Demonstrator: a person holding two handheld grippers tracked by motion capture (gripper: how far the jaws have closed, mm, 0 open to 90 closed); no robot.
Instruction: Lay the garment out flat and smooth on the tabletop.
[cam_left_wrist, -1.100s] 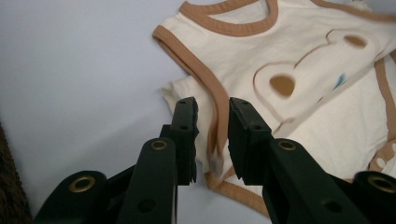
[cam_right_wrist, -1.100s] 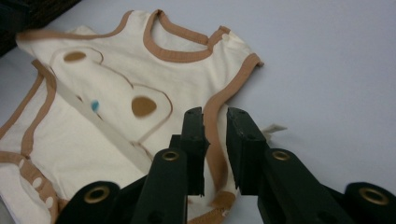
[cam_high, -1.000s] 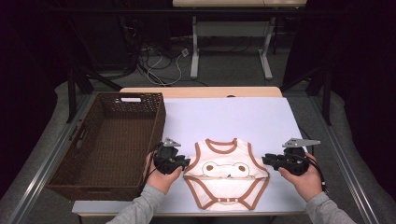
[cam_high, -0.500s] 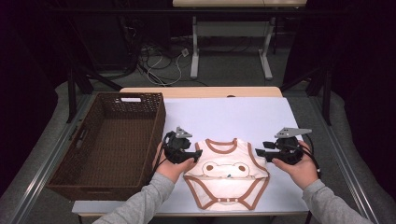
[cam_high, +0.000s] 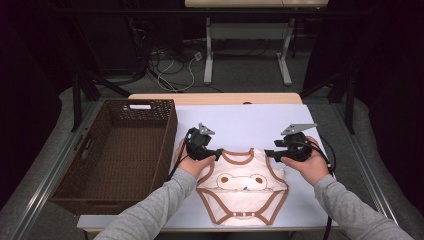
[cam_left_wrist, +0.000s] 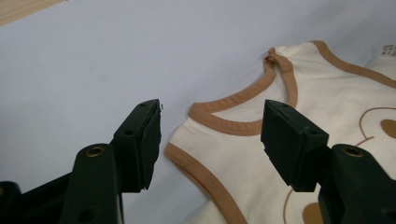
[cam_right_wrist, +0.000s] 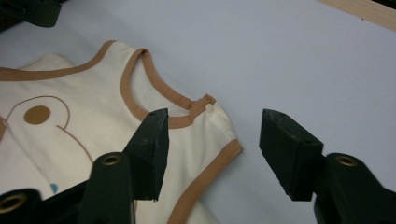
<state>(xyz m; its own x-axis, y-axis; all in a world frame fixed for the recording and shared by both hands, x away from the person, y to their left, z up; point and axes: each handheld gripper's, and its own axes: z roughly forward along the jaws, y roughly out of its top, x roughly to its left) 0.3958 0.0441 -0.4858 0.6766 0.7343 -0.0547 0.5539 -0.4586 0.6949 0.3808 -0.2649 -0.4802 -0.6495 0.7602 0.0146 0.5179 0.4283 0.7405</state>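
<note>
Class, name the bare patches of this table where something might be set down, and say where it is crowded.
Free: the lilac table top beyond the cream, brown-trimmed baby bodysuit, and the brown wicker basket's floor. Crowded: the near middle, where the left gripper and right gripper flank the bodysuit.

Inspector A: Any readable text, labels or numbers on record?

Inspector B: One candidate only. In the left gripper view, small dark print sits at the far right edge on the cream baby bodysuit with brown trim, on what looks like a tag. The characters are too small to read.

Inspector A: Brands or signs elsewhere?

Inspector B: None legible.
</note>
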